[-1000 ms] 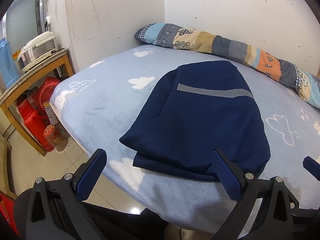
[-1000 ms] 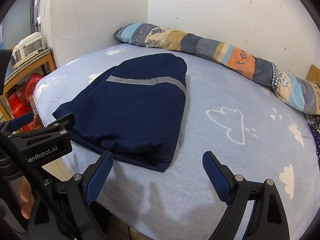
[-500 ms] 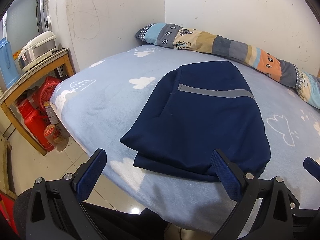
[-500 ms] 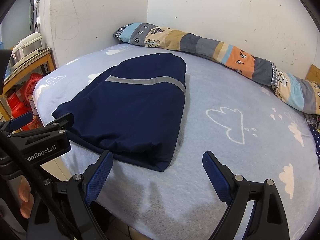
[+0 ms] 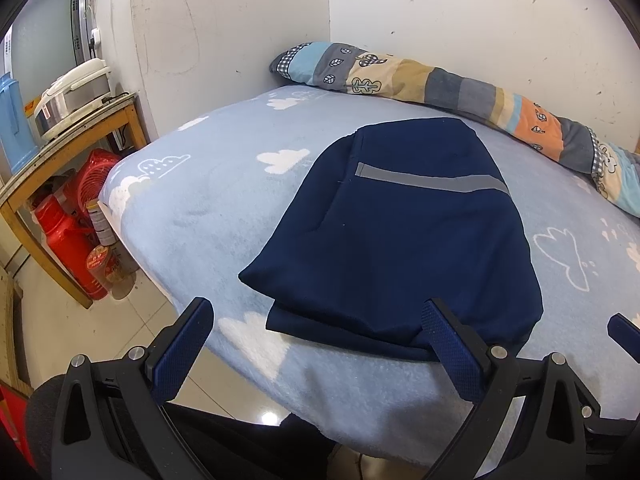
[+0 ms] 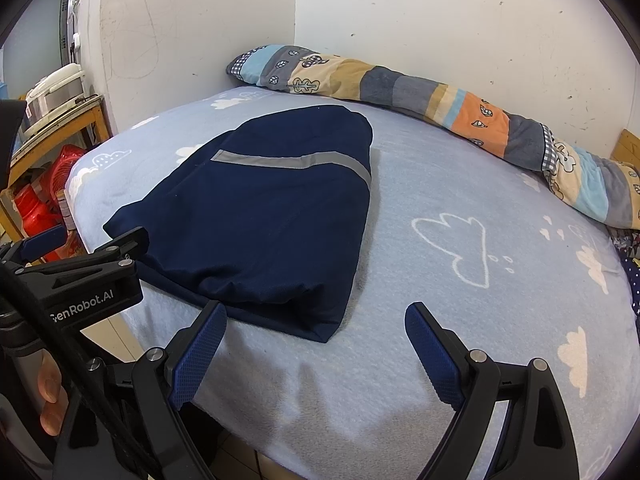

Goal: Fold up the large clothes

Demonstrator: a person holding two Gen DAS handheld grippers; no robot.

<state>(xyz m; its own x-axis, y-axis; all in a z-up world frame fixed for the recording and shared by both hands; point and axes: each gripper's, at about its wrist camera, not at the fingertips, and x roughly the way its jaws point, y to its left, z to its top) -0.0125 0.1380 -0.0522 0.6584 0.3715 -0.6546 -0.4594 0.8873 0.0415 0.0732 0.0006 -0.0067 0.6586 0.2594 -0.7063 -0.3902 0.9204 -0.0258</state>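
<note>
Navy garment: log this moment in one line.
navy garment: folded on bed | left gripper: open, empty | right gripper: open, empty

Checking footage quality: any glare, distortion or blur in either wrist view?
Left wrist: fisheye bends the bed edge, corners vignetted black, a glare spot on the floor tile. Right wrist: same curvature and vignette; folded navy garment sharp, no motion blur.

Both tools show black angular frames with silver round screws: the left gripper (image 5: 318, 344) and right gripper (image 6: 316, 350) each carry dark blue, dimple-textured fingertip pads (image 6: 198, 354). White "GenRobot.AI" lettering marks the left one's side, and bare fingers (image 6: 50, 394) of the person's hand peek in.
</note>
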